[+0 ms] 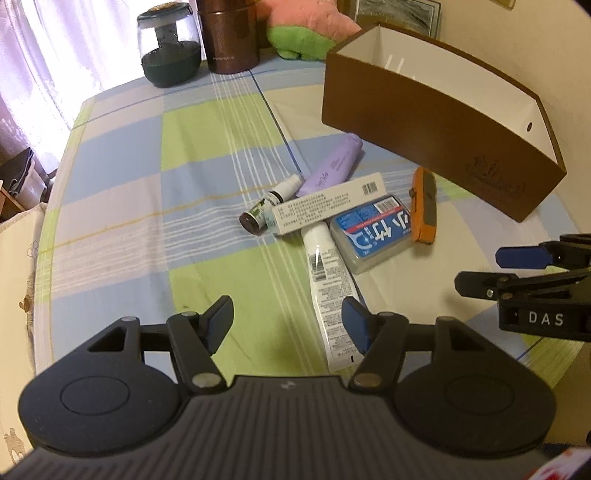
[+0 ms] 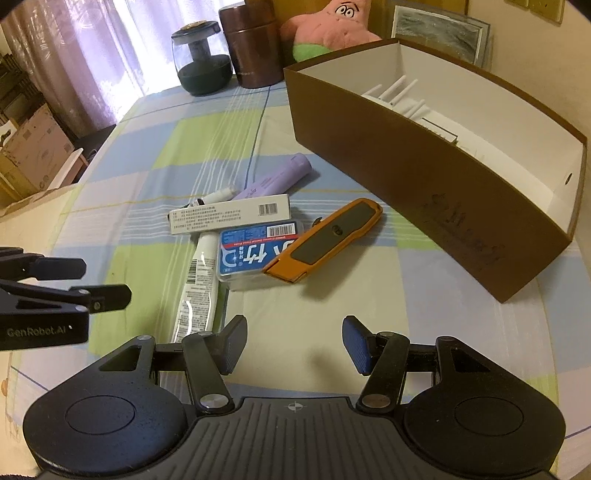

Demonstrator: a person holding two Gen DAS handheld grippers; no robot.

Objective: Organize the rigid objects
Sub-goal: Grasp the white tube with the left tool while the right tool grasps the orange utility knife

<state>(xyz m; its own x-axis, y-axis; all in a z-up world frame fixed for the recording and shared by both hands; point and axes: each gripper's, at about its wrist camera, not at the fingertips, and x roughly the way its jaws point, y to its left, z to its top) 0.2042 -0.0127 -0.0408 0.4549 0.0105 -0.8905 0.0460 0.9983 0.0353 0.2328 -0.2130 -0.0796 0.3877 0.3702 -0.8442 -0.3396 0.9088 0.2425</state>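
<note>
A small pile lies on the checked cloth: a white tube [image 1: 327,291] [image 2: 197,280], a blue clear case [image 1: 371,236] [image 2: 258,254], an orange utility knife [image 1: 424,205] [image 2: 325,240], a long white carton [image 1: 328,208] [image 2: 229,214], a purple tube [image 1: 332,166] [image 2: 273,181] and a small dark bottle [image 1: 262,212]. My left gripper [image 1: 288,325] hovers open over the near end of the white tube, nothing between its fingers. My right gripper [image 2: 295,345] is open and empty, short of the knife and case. The brown box [image 1: 439,122] [image 2: 424,177] stands to the right.
The box holds white items [image 2: 402,96]. At the table's far end stand a glass jar [image 1: 170,44] [image 2: 201,59], a brown canister [image 1: 227,37] [image 2: 253,48] and a pink and green plush toy [image 1: 303,33] [image 2: 332,29]. Cardboard boxes [image 2: 33,147] sit off the left edge.
</note>
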